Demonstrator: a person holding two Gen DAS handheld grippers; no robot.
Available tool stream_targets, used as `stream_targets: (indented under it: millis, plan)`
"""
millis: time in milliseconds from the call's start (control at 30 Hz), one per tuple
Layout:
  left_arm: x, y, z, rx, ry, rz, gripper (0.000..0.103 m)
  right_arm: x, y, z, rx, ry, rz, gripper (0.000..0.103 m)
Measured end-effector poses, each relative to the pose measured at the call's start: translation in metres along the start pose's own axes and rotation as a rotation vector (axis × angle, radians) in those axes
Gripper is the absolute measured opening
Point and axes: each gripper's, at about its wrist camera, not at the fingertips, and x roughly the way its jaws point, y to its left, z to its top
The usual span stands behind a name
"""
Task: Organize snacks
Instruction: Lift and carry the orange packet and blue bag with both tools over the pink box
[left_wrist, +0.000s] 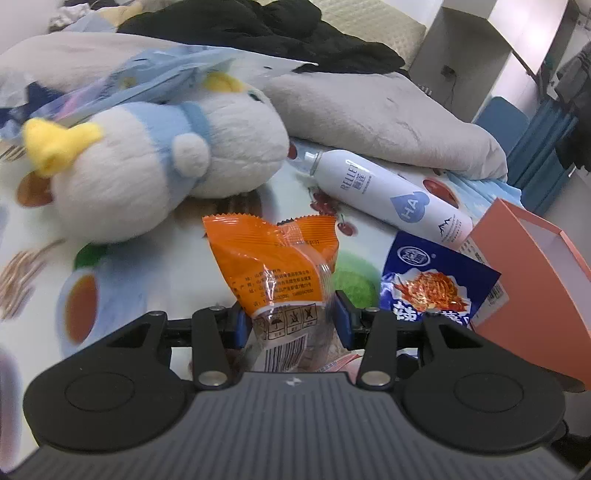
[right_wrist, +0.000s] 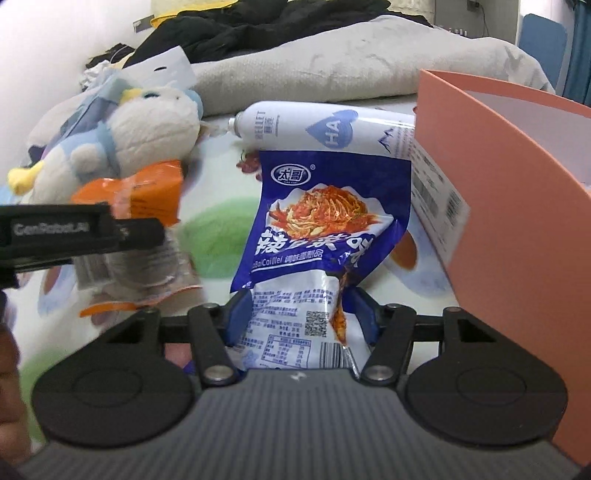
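My left gripper (left_wrist: 291, 321) is shut on an orange snack packet (left_wrist: 277, 266) and holds it upright above the patterned sheet. My right gripper (right_wrist: 301, 314) is shut on a blue snack packet (right_wrist: 317, 214), also upright. The blue packet shows at the right of the left wrist view (left_wrist: 432, 280). The orange packet (right_wrist: 147, 192) and the left gripper's black body show at the left of the right wrist view. An open salmon-pink box (right_wrist: 517, 192) stands just right of the blue packet; it also shows in the left wrist view (left_wrist: 532, 280).
A white spray bottle (left_wrist: 388, 195) lies on the sheet behind the packets, its base against the box. A white and blue plush toy (left_wrist: 147, 166) lies at the left. A grey blanket (left_wrist: 369, 118) and black clothes (left_wrist: 277, 29) are piled behind.
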Motion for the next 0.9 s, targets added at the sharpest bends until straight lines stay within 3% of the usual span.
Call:
stream_targets:
  millis: [200,367,567,900]
  plan:
    - [-0.038,-0.001,-0.018,-0.027,-0.003,0.013,0.050,-0.023,-0.007,-0.013,0.009,0.030,0.014,0.060]
    - [-0.066,-0.006,-0.031,-0.032,0.004,0.022,0.050,-0.045,-0.007,-0.027,-0.011,0.054,0.047,0.051]
    - [-0.097,-0.018,-0.045,0.040,0.009,0.036,0.050,-0.069,-0.010,-0.039,-0.016,0.097,0.075,0.043]
    - [-0.137,-0.031,-0.071,-0.033,0.044,0.031,0.050,-0.101,-0.012,-0.043,-0.024,0.079,0.066,0.036]
